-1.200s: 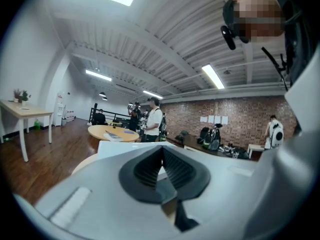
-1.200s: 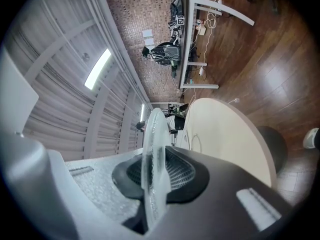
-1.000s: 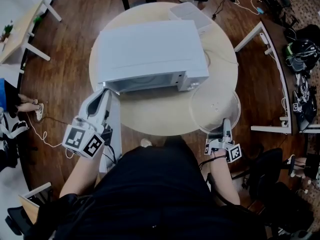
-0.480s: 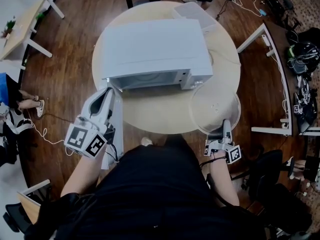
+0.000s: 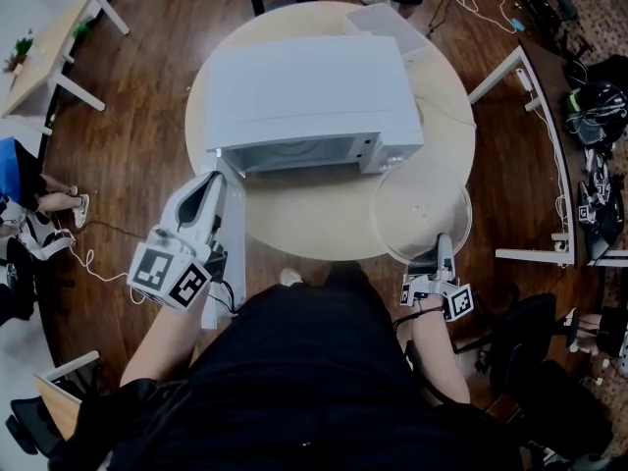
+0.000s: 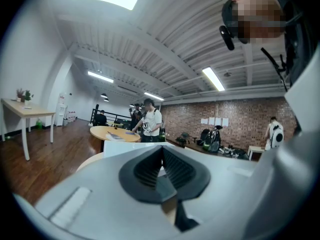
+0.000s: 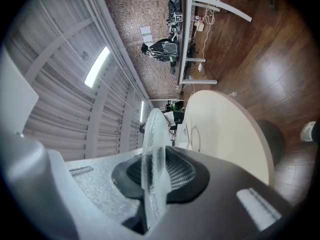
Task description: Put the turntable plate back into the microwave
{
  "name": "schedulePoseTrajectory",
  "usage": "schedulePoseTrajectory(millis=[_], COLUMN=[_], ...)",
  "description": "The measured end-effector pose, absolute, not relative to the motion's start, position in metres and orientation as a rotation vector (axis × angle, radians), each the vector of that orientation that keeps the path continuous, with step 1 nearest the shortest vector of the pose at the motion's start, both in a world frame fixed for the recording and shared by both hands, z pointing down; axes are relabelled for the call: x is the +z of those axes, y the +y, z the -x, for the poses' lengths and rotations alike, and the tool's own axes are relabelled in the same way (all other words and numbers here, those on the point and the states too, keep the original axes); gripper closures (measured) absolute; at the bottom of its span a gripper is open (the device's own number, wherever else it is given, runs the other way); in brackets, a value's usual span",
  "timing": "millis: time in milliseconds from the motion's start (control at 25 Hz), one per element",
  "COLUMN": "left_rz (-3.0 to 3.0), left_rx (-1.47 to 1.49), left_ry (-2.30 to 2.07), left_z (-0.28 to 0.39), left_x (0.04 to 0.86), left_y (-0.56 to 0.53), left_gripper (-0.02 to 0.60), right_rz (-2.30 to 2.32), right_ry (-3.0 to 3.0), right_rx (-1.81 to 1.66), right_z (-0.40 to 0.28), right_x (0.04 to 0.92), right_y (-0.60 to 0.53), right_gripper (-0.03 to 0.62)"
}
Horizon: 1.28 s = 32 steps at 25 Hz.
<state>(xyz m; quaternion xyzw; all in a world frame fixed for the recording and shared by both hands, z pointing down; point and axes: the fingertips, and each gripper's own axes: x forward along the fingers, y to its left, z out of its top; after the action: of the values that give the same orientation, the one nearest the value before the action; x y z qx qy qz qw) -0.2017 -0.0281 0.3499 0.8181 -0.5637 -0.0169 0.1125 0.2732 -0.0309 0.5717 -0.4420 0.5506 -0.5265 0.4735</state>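
Note:
The white microwave (image 5: 309, 91) stands on the round table (image 5: 314, 229), its cavity facing me and its door (image 5: 233, 263) swung out to the left. Over the table's right edge hangs the clear glass turntable plate (image 5: 420, 207), held level, with my right gripper (image 5: 444, 250) shut on its near rim. In the right gripper view the plate (image 7: 151, 134) shows edge-on between the black pads (image 7: 180, 176) of my right gripper (image 7: 152, 184). My left gripper (image 5: 211, 180) lies along the open door near the hinge. In the left gripper view my left gripper (image 6: 161, 154) has its pads together; whether they pinch the door is unclear.
A flat white box (image 5: 388, 23) lies on the table behind the microwave. A white metal frame (image 5: 545, 135) stands to the right, with bags and cables beyond it. A wooden desk (image 5: 44, 62) is at far left, and a person's legs (image 5: 39, 209) show on the floor.

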Motion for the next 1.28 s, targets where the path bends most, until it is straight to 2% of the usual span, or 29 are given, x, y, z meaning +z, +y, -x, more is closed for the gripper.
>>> schedulePoseTrajectory(millis=[1280], left_rz=[-2.397], left_rx=[-0.074], left_ry=[-1.639], left_z=[0.218], left_x=[0.353], left_y=[-0.003], left_gripper=[0.583], right_rz=[1.032], right_ry=[1.391], right_rx=[-1.351], right_z=[-0.224], right_x=[0.572], right_y=[-0.012], right_gripper=[0.554])
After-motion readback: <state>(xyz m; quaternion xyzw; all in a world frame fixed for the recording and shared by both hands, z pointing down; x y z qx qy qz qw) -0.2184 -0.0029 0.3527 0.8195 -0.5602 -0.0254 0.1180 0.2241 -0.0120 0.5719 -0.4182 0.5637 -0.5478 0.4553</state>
